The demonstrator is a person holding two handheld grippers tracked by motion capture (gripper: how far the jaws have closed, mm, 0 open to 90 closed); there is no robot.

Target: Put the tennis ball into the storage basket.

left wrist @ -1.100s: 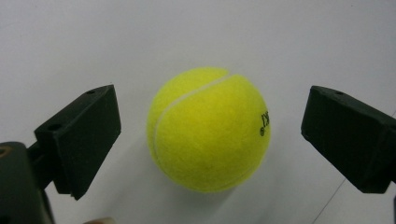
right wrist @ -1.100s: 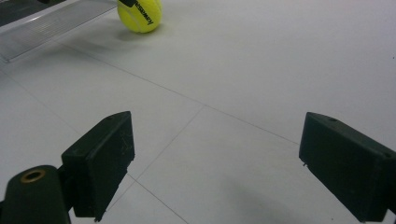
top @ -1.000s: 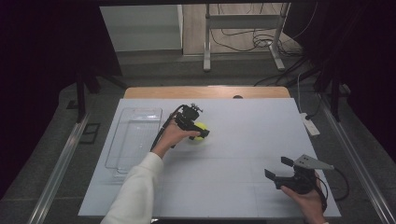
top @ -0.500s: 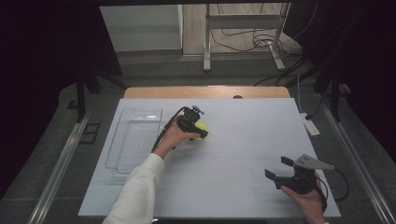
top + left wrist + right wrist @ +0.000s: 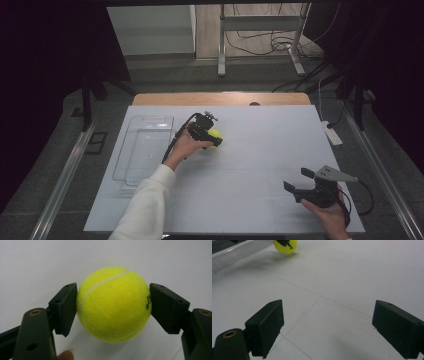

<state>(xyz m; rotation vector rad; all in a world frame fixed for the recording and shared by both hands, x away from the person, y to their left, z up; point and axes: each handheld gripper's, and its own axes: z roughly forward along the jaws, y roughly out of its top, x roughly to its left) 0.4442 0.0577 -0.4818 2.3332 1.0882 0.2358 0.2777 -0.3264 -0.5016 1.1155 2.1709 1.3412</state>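
Over on the white table [image 5: 260, 150], a little toward ten o'clock from its middle, the left gripper [image 5: 216, 137] is clenched on a yellow tennis ball [image 5: 215, 135]. Its jaws have just been closing, and the left gripper view shows the ball [image 5: 113, 305] squeezed between both black pads [image 5: 65, 307], resting on the table surface with a soft shadow beneath it. Black printing sits on the ball right by the pad at three o'clock, but it is half covered and I cannot read it from there. The right gripper view catches the same ball [image 5: 285, 246] far off at eleven o'clock, where the letters "ey" can be made out on the felt, the rest hidden by a jaw tip.

At nine o'clock from the ball lies a clear plastic tray [image 5: 142, 150], near it but not touching. Its ribbed edge [image 5: 239, 255] appears in the right gripper view just beside the ball, while the left gripper view shows none of it.

Down at five o'clock on the table, well apart from the ball, the right gripper [image 5: 302, 181] rests in the person's hand with its jaws spread wide and nothing between them. Its own view looks across bare table crossed by thin seam lines [image 5: 312, 292]. A fingertip [image 5: 66, 355] peeks in at six o'clock of the left gripper view.
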